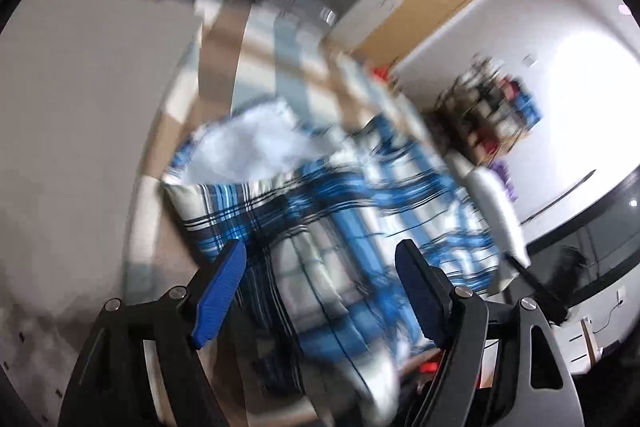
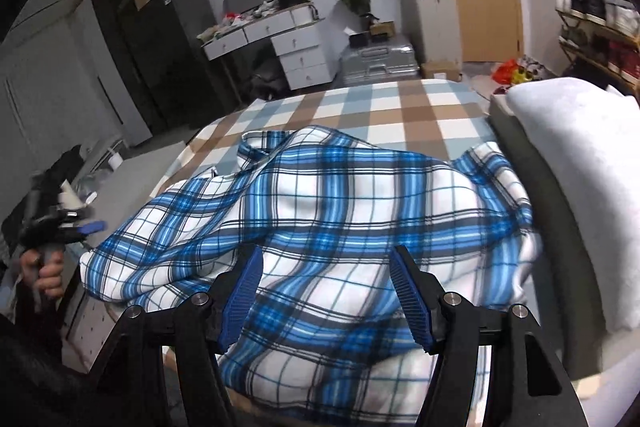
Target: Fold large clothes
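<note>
Crumpled blue-and-white checked cloth shirt (image 2: 320, 219) is lying in a heap on the brown-and-blue checked bed cover (image 2: 400, 107), waiting for folding; the right gripper (image 2: 326, 291) is hanging wide over the shirt, holding nothing, ready to grab; the left gripper (image 1: 320, 287), also wide and empty, is tilting beside the shirt, probably looking for an edge.

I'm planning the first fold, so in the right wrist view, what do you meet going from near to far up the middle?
Right tongs → blue plaid shirt → checked bedspread → silver suitcase
</note>
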A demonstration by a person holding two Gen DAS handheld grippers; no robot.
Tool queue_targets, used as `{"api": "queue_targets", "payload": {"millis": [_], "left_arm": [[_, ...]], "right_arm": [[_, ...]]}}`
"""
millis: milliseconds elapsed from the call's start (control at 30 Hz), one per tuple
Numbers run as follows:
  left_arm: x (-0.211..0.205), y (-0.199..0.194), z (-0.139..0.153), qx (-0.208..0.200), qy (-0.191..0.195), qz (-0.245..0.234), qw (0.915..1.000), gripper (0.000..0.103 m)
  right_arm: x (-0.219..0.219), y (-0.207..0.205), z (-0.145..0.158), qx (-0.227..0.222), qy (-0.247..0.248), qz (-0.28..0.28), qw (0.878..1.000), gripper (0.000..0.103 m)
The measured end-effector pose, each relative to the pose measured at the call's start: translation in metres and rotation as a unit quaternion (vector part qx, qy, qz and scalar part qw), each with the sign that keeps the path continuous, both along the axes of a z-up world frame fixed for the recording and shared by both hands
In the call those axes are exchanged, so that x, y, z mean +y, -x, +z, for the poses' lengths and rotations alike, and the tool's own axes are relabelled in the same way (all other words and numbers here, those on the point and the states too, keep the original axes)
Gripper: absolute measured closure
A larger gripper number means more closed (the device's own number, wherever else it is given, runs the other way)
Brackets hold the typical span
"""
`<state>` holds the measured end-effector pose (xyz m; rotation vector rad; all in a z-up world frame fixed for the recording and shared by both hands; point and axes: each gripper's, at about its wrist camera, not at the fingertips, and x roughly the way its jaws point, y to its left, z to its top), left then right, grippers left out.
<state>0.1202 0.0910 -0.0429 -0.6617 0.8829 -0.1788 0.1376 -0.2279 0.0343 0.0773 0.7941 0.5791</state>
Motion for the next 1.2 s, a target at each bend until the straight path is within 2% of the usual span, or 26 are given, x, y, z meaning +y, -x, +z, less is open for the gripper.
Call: {"api": "queue_targets", "payload": {"millis": [33, 100, 133, 167, 200, 300, 333, 433, 500, 533, 600, 667, 700, 767, 833, 900, 933, 967, 1033, 1100, 1133, 1167, 1200], "left_arm": [[-0.005, -0.013, -0.011, 0.028, 0.000, -0.004, 0.9996, 0.030], [-0.008, -0.020, -0.023, 0.046, 0.013, -0.003, 0.9989, 0.034], [-0.011, -0.021, -0.025, 0.040, 0.018, 0.005, 0.9990, 0.053], [-0.012, -0.015, -0.026, 0.033, 0.012, 0.011, 0.9993, 0.087], [-0.014, -0.011, -0.022, 0.021, -0.002, 0.014, 0.9997, 0.102], [-0.018, 0.006, -0.003, -0.031, -0.045, 0.035, 0.9979, 0.103], [-0.021, 0.016, 0.009, -0.054, -0.064, 0.038, 0.9958, 0.103], [-0.023, 0.033, 0.038, -0.120, -0.086, 0.047, 0.9879, 0.103], [-0.029, 0.045, 0.057, -0.179, -0.086, 0.044, 0.9792, 0.103], [-0.033, 0.056, 0.072, -0.222, -0.081, 0.040, 0.9709, 0.103], [-0.041, 0.069, 0.089, -0.276, -0.084, 0.028, 0.9569, 0.103], [-0.046, 0.079, 0.101, -0.311, -0.102, 0.031, 0.9443, 0.103], [-0.045, 0.081, 0.103, -0.318, -0.104, 0.035, 0.9416, 0.103], [-0.034, 0.076, 0.097, -0.308, -0.111, 0.062, 0.9429, 0.103], [-0.012, 0.062, 0.076, -0.260, -0.121, 0.102, 0.9525, 0.103], [0.010, 0.042, 0.045, -0.164, -0.174, 0.173, 0.9552, 0.103], [0.019, 0.033, 0.030, -0.118, -0.189, 0.190, 0.9562, 0.103], [0.026, 0.030, 0.019, -0.100, -0.169, 0.189, 0.9622, 0.103], [0.036, 0.024, 0.003, -0.069, -0.107, 0.178, 0.9758, 0.100], [0.039, 0.022, -0.003, -0.042, -0.082, 0.167, 0.9817, 0.080], [0.039, 0.021, -0.005, -0.036, -0.073, 0.163, 0.9833, 0.059], [0.036, 0.021, -0.004, -0.039, -0.067, 0.157, 0.9846, 0.047], [0.034, 0.023, -0.002, -0.040, -0.065, 0.149, 0.9859, 0.046]], "right_arm": [[-0.003, 0.001, 0.000, 0.000, 0.000, -0.005, 1.000, 0.038], [-0.007, 0.003, -0.002, 0.005, -0.001, -0.013, 1.000, 0.037], [-0.009, 0.003, -0.003, 0.008, 0.001, -0.018, 1.000, 0.037], [-0.011, 0.002, -0.004, 0.011, 0.002, -0.022, 1.000, 0.037], [-0.012, 0.001, -0.006, 0.014, 0.002, -0.024, 1.000, 0.037], [-0.013, -0.002, -0.007, 0.017, 0.001, -0.028, 0.999, 0.037], [-0.012, -0.003, -0.008, 0.018, -0.001, -0.026, 1.000, 0.037], [-0.007, -0.008, -0.012, 0.023, -0.004, -0.021, 1.000, 0.037], [-0.001, -0.011, -0.014, 0.025, -0.002, -0.016, 1.000, 0.037], [0.001, -0.012, -0.015, 0.025, -0.003, -0.013, 1.000, 0.037], [0.004, -0.012, -0.016, 0.026, -0.004, -0.008, 1.000, 0.037], [0.006, -0.011, -0.017, 0.026, -0.003, -0.006, 1.000, 0.037], [0.006, -0.010, -0.017, 0.026, -0.001, -0.007, 1.000, 0.037], [0.003, -0.009, -0.017, 0.026, 0.000, -0.010, 1.000, 0.037], [0.000, -0.009, -0.019, 0.028, 0.002, -0.017, 0.999, 0.037], [-0.004, -0.009, -0.021, 0.030, 0.008, -0.029, 0.999, 0.037], [-0.006, -0.010, -0.023, 0.034, 0.010, -0.033, 0.999, 0.037], [-0.009, -0.011, -0.023, 0.036, 0.011, -0.038, 0.999, 0.037], [-0.012, -0.012, -0.023, 0.035, 0.013, -0.046, 0.998, 0.037], [-0.018, -0.015, -0.019, 0.028, 0.014, -0.059, 0.998, 0.037], [-0.021, -0.016, -0.017, 0.025, 0.012, -0.064, 0.998, 0.037], [-0.025, -0.020, -0.015, 0.022, 0.011, -0.070, 0.997, 0.037], [-0.028, -0.025, -0.013, 0.020, 0.015, -0.079, 0.997, 0.037]]}}
